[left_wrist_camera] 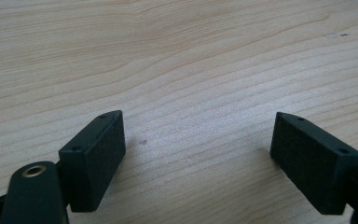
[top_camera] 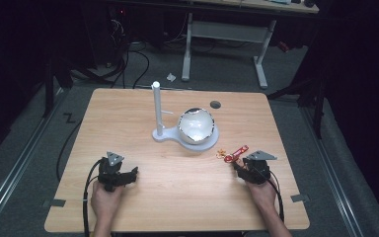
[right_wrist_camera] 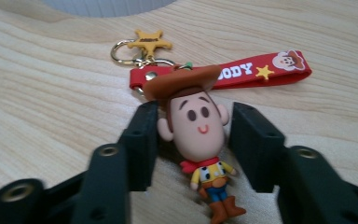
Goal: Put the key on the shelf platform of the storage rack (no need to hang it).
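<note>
A cowboy figure keychain (right_wrist_camera: 198,128) lies on the wooden table (right_wrist_camera: 37,93), with a red strap (right_wrist_camera: 256,70), a gold ring and a yellow star charm (right_wrist_camera: 148,41). My right gripper (right_wrist_camera: 193,123) has its black pads against both sides of the figure's head. In the high view the keychain (top_camera: 234,154) lies right of centre, just beyond my right gripper (top_camera: 239,164). My left gripper (top_camera: 130,174) rests at the front left. Its jaws (left_wrist_camera: 198,140) stand wide apart over bare wood with nothing between them.
A white stand (top_camera: 165,134) with an upright post (top_camera: 156,106) and a shiny white bowl-like shell (top_camera: 196,126) sits at the middle of the table (top_camera: 177,197). A dark round hole (top_camera: 215,104) is behind it. The floor beyond holds cables and desk legs.
</note>
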A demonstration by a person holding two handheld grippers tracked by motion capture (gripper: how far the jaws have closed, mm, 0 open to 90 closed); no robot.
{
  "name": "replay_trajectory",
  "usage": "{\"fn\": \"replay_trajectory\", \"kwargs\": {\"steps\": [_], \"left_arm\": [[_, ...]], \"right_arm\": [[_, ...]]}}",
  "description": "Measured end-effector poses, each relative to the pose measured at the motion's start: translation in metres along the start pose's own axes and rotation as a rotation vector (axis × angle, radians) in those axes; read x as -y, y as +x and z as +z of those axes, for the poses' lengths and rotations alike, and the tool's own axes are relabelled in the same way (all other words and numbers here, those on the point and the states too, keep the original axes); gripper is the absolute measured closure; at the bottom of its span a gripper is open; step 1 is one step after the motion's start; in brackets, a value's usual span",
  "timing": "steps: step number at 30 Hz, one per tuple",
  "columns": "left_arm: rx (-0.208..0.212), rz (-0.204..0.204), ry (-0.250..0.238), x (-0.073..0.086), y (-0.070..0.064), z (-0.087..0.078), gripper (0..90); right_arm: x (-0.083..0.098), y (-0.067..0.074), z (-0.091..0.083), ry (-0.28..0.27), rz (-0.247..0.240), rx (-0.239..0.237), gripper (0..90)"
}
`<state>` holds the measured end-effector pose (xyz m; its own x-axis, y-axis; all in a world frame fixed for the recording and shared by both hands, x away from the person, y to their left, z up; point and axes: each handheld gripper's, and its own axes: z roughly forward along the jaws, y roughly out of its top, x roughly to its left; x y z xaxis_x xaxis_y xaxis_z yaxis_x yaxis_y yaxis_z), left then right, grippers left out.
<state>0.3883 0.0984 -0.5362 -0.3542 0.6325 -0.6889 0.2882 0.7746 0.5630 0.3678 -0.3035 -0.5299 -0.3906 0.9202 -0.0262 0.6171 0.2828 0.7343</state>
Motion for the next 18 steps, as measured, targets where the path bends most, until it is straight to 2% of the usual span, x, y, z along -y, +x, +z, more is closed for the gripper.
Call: {"fn": "replay_trajectory", "kwargs": {"steps": [12, 15, 16, 18], "left_arm": [[-0.001, -0.003, 0.001, 0.0, -0.0002, -0.0001, 18.3], [-0.001, -0.003, 0.001, 0.0, -0.0002, -0.0001, 18.3], [-0.003, -0.004, -0.001, 0.0, -0.0002, 0.0, 18.3], [0.001, 0.001, 0.0, 0.0, 0.0001, 0.0, 18.2]], "right_arm": [[-0.0003, -0.0006, -0.0017, 0.009, -0.007, -0.002, 56.2], [-0.0002, -0.0008, -0.0021, 0.012, 0.001, -0.008, 56.3], [-0.0005, -0.0024, -0.0036, 0.002, 0.024, -0.026, 56.3], [-0.0011, -0.0037, -0.0059, -0.013, 0.037, -0.04, 56.4]]}}
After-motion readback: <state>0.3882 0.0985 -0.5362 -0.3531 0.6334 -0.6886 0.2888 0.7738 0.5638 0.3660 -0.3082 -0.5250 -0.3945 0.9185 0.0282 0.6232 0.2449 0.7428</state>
